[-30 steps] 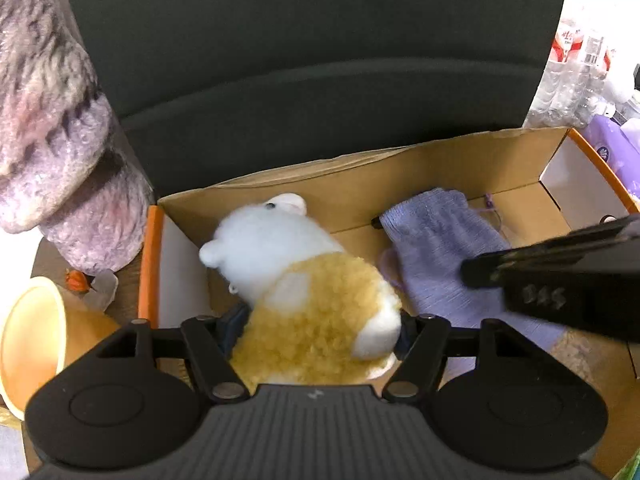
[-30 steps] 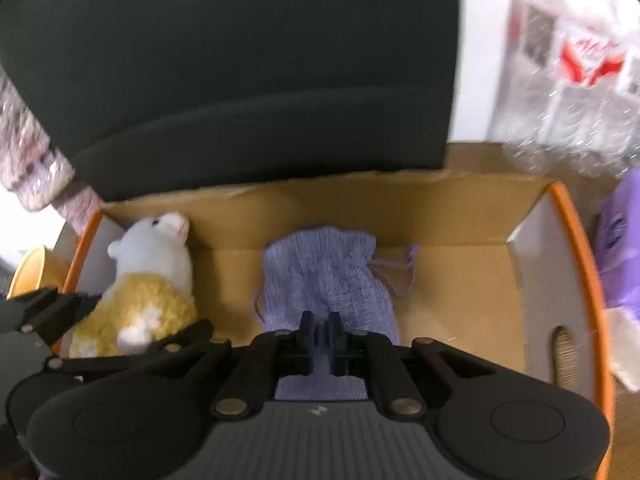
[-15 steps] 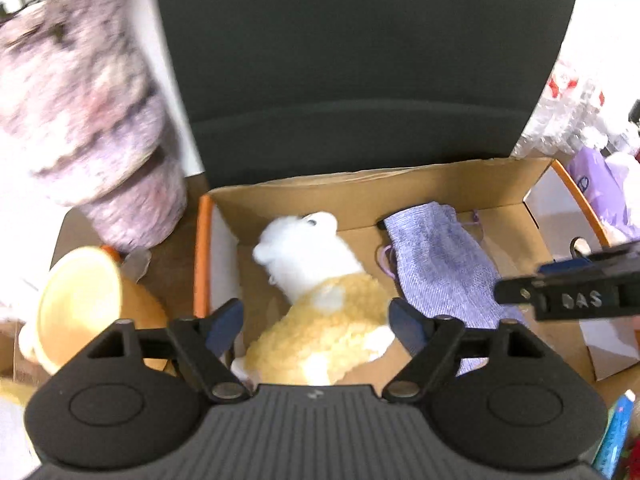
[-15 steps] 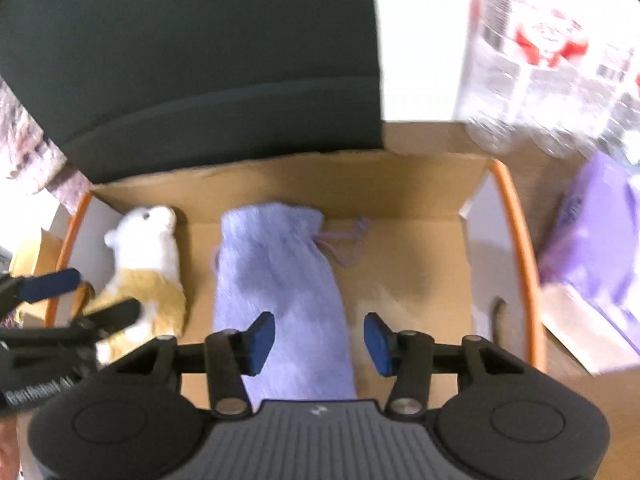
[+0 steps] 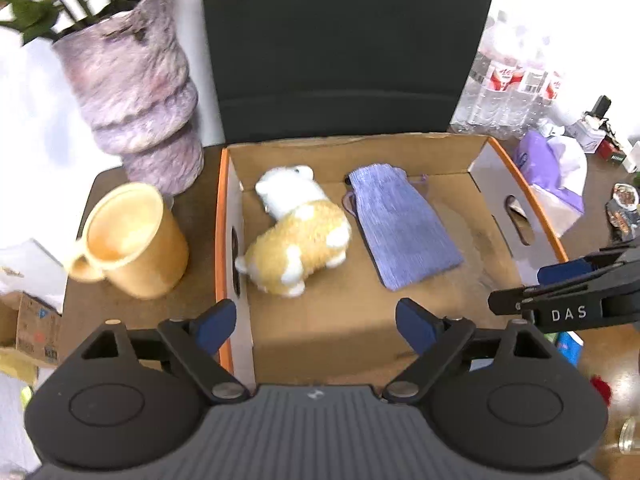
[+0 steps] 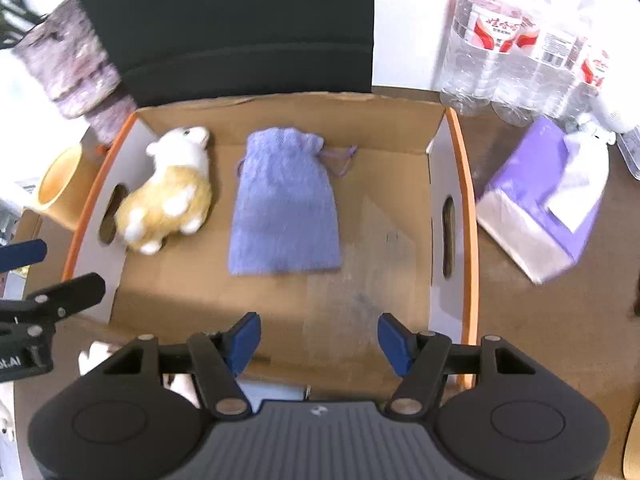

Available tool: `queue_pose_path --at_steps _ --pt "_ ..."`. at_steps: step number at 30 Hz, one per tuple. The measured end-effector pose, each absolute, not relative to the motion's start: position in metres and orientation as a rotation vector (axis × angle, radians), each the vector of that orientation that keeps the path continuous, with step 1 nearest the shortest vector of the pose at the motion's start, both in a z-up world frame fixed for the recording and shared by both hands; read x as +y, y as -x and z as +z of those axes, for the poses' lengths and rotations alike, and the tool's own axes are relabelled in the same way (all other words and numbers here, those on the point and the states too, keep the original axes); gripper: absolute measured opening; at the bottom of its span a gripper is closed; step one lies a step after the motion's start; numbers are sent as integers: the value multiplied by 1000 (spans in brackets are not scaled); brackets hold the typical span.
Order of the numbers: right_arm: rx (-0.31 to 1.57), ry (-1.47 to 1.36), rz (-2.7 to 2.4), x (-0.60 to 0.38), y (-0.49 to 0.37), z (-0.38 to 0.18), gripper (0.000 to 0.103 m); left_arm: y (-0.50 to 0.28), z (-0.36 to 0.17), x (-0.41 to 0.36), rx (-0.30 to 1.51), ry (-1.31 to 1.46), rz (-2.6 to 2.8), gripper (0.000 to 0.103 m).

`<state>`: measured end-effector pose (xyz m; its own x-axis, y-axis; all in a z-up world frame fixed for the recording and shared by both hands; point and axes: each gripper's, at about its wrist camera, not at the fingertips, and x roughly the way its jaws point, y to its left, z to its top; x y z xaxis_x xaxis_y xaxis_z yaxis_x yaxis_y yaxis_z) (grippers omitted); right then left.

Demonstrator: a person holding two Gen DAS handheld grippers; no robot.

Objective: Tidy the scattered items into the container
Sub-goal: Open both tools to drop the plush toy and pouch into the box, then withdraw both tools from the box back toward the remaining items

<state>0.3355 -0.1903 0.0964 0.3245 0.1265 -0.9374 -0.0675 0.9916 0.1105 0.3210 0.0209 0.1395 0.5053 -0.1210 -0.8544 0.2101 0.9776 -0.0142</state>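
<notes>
An open cardboard box with orange-edged rims stands on the brown table. A white and yellow plush animal lies at its left side. A purple drawstring pouch lies flat in its middle. My left gripper is open and empty above the box's near left corner. My right gripper is open and empty above the box's near edge. Each gripper shows at the edge of the other's view.
A yellow mug and a mottled purple vase stand left of the box. A dark chair back rises behind it. A pack of water bottles and a purple tissue pack sit to the right.
My left gripper opened and let the plush animal go in the box. My right gripper opened and let the pouch go. Both grippers have pulled back and up.
</notes>
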Motion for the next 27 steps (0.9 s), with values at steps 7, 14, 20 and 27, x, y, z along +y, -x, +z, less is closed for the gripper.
queue_pose_path --at_steps 7,14,20,27 --pt "1198 -31 122 -189 -286 121 67 -272 156 22 986 -79 -176 96" --pt "1120 -7 139 -190 -234 142 71 -217 161 18 900 -70 -149 98" --pt "1029 -14 167 -190 -181 146 84 -158 152 16 815 -51 -156 103" --pt "844 -64 151 -190 -105 123 87 -83 112 20 752 16 -130 103"
